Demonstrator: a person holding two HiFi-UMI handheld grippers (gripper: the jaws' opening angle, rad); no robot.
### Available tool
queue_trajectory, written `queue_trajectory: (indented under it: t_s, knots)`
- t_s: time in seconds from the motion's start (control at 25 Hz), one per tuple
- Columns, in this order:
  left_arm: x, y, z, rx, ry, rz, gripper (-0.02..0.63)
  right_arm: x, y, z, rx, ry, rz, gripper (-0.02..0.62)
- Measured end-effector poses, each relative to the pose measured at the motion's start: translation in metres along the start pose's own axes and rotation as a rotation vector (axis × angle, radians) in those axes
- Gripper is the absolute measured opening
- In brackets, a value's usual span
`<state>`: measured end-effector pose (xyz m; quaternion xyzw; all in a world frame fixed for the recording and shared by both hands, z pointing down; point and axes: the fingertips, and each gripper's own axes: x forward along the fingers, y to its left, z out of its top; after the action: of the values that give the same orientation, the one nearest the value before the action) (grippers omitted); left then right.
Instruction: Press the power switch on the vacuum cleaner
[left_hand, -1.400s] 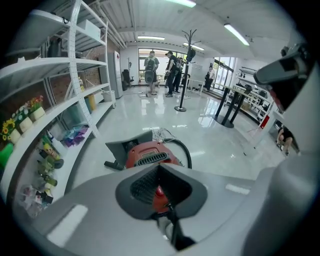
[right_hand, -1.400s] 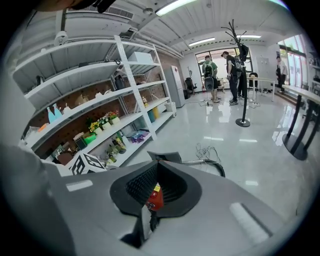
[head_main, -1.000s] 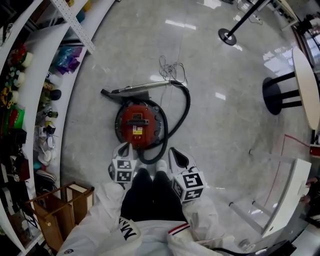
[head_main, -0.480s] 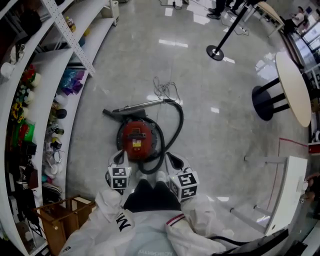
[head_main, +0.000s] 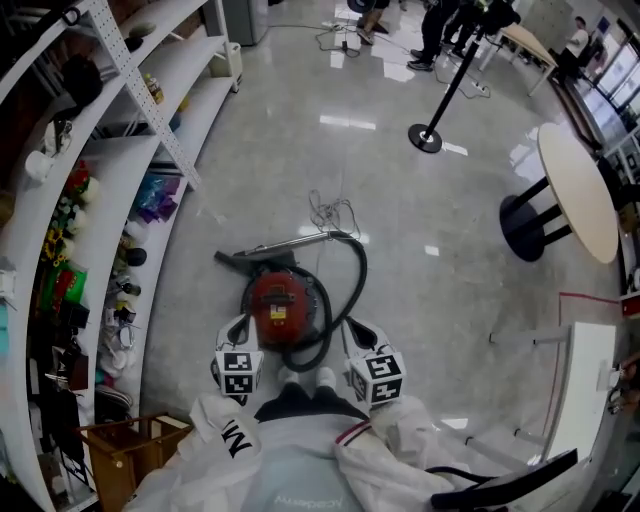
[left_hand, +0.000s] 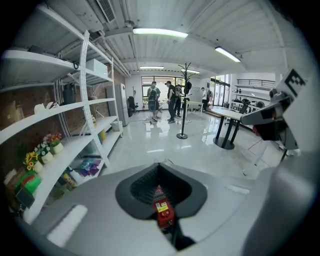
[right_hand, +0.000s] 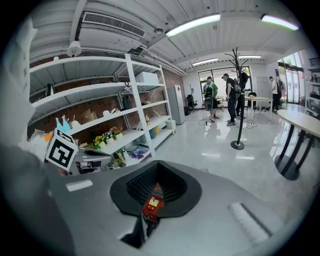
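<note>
In the head view the red round vacuum cleaner (head_main: 282, 305) stands on the grey floor, just in front of the person's feet. Its black hose (head_main: 350, 280) loops round its right side to a wand (head_main: 290, 243) lying behind it. My left gripper (head_main: 237, 328) hangs at the vacuum's near left with its jaws together. My right gripper (head_main: 357, 332) hangs at its near right, also closed. Neither touches the vacuum. Through the gap in the shut jaws, a slice of the red vacuum body (left_hand: 163, 210) shows in the left gripper view. The right gripper view shows the same red body (right_hand: 151, 204).
White shelves (head_main: 100, 200) with small goods run along the left, a wooden crate (head_main: 130, 450) at their near end. A loose cable (head_main: 330, 212) lies behind the wand. Farther off are a stanchion post (head_main: 427, 137), a round table (head_main: 575, 190) and people (head_main: 440, 25). White furniture (head_main: 575, 390) stands at right.
The head view has pulled back and tilted up, so the vacuum looks smaller and more of the room shows. Both grippers stay shut at the vacuum's near side.
</note>
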<state>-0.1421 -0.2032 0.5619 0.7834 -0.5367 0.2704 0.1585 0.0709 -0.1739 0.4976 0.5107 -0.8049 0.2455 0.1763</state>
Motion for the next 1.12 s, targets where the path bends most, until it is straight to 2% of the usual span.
queue_trajectory:
  t_s: [0.24,0.72,1.12]
  knots:
    - [-0.015,0.001,0.024,0.005,-0.041,0.009,0.0,0.002,0.005,0.023,-0.016,-0.05,0.014,0.0]
    - [-0.034,-0.002,0.07,0.024,-0.138,0.045,0.0,-0.011,0.003,0.043,-0.035,-0.108,0.046,0.0]
    - [-0.051,-0.024,0.063,-0.005,-0.14,0.098,0.0,-0.019,-0.007,0.047,-0.061,-0.121,0.095,0.0]
